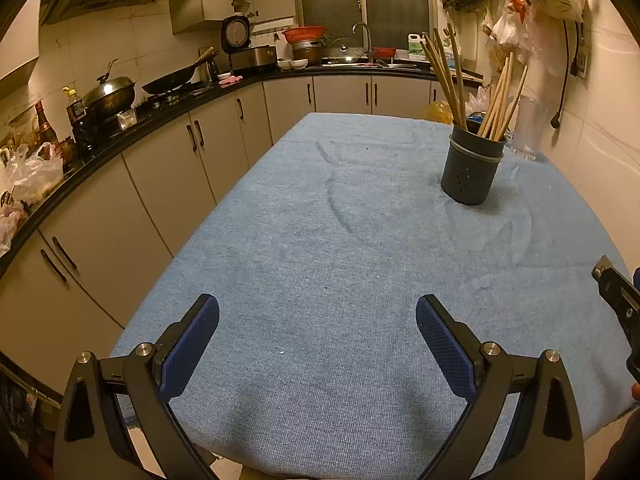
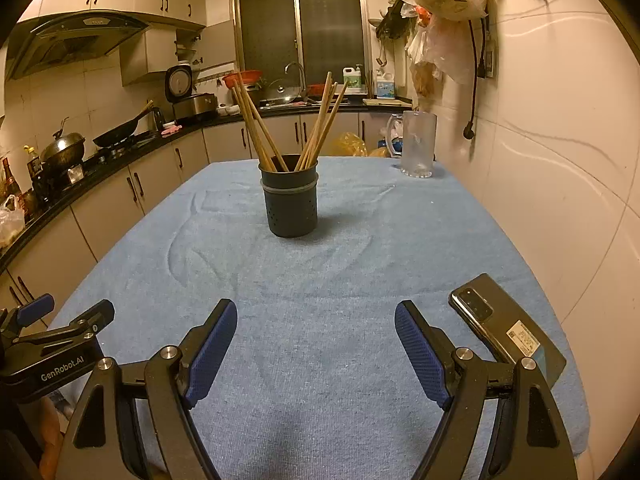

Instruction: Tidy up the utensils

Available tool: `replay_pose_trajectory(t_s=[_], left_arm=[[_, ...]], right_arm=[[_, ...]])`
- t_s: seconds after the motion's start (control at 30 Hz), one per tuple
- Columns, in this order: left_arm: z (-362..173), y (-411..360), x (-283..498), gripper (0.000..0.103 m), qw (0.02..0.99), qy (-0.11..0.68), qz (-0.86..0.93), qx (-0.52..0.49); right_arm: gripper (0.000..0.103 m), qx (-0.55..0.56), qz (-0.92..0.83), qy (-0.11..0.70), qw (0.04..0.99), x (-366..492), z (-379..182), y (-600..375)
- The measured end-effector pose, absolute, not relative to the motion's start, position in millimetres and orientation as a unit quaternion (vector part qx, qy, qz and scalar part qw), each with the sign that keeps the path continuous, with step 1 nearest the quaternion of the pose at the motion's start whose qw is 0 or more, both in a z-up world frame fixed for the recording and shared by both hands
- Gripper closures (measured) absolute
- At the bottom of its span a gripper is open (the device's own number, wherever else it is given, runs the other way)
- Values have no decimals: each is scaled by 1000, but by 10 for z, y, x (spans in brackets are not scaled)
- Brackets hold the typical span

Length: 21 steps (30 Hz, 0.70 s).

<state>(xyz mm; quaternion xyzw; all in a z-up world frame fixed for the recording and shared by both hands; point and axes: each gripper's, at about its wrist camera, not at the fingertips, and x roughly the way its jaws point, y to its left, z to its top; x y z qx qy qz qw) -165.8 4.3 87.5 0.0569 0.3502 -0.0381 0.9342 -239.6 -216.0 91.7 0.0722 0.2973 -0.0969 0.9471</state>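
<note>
A dark grey utensil holder [image 1: 472, 168] [image 2: 291, 200] stands upright on the blue tablecloth [image 1: 320, 240] [image 2: 320, 264]. Several wooden chopsticks [image 1: 452, 80] [image 2: 320, 124] lean out of it in two bunches. My left gripper [image 1: 318, 320] hangs open over the near end of the table, nothing between its blue pads. My right gripper [image 2: 316, 328] is open too, with nothing between its fingers, facing the holder from well short of it. The left gripper's body [image 2: 60, 340] shows at the left edge of the right wrist view.
A black phone [image 2: 504, 328] lies on the cloth beside my right gripper. A clear plastic jug [image 2: 418, 144] [image 1: 530, 128] stands at the table's far right corner by the tiled wall. Kitchen counter [image 1: 160, 108] with woks runs along the left; bags [image 2: 440, 0] hang on the wall.
</note>
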Motion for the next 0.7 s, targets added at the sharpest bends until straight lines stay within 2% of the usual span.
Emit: replay_pose_trajectory(t_s=[0.7], left_arm=[[936, 171, -1537, 5, 940, 335, -7, 64]], right_arm=[[18, 79, -80, 332, 937, -2259, 807, -2212]])
